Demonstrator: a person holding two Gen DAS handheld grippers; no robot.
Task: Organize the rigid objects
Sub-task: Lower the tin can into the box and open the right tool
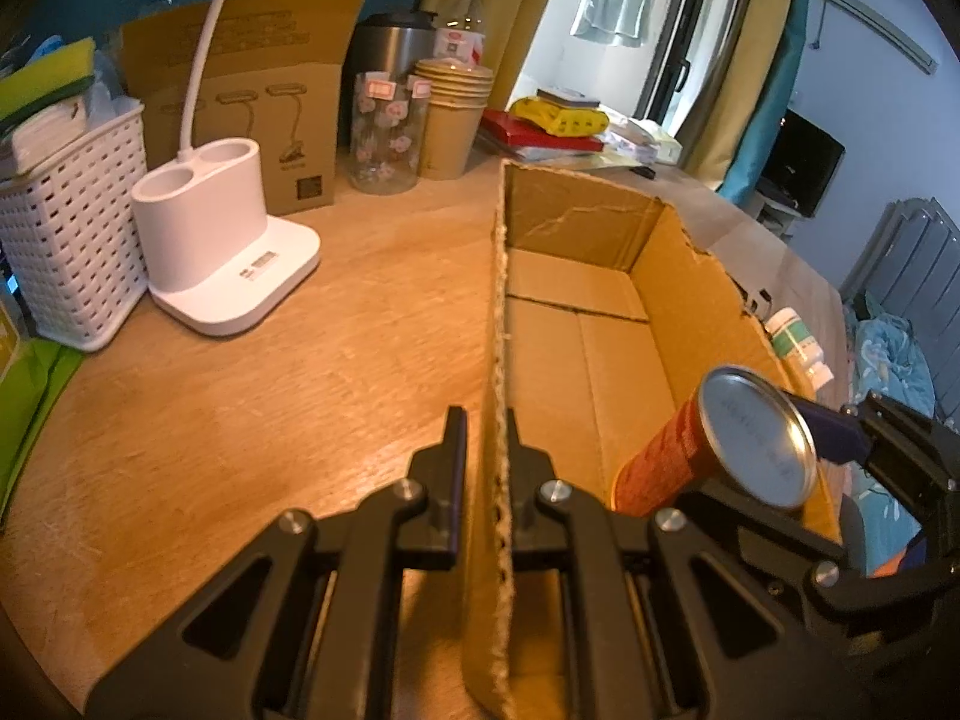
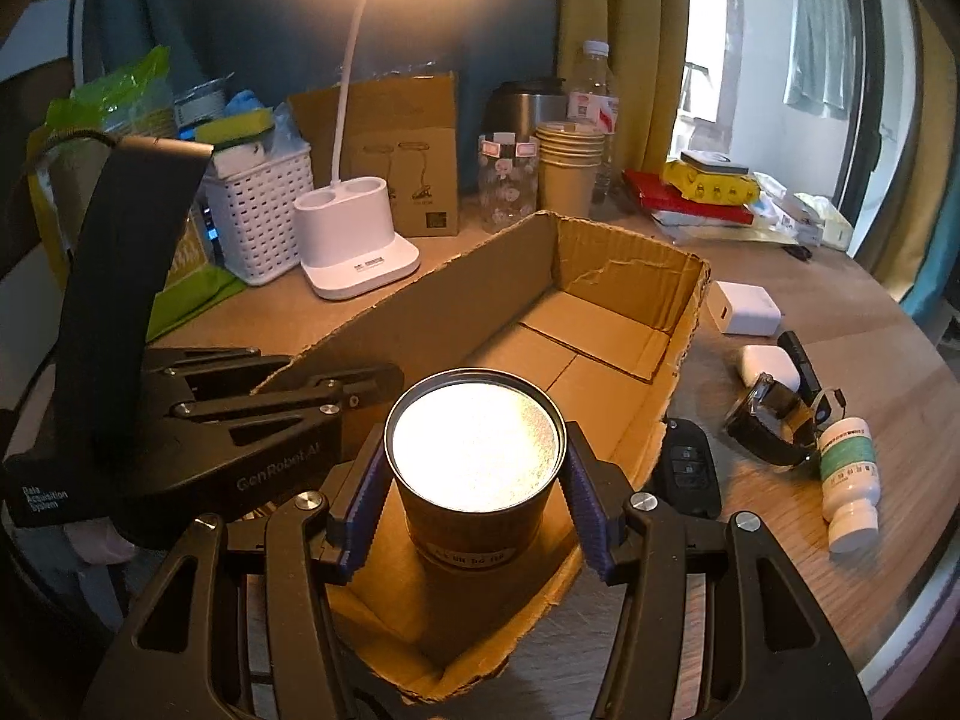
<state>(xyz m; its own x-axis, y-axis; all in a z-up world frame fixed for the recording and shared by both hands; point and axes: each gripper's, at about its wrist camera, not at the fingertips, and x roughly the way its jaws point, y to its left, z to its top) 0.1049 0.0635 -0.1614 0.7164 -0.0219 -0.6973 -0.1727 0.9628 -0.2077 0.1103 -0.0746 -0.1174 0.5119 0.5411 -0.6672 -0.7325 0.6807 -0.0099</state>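
The left gripper [image 1: 486, 426] is clamped on the box [image 1: 690, 276] wall — likely steadying it. The right gripper [image 2: 474, 468] grips the can [image 2: 474, 450] by its sides, tilted low over the near end of the box — probably for setting it inside.

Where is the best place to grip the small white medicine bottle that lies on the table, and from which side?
Grip the medicine bottle across its labelled middle, coming from above. It lies on its side on the table, so the round body is free on both flanks; the narrower cap end gives less hold.
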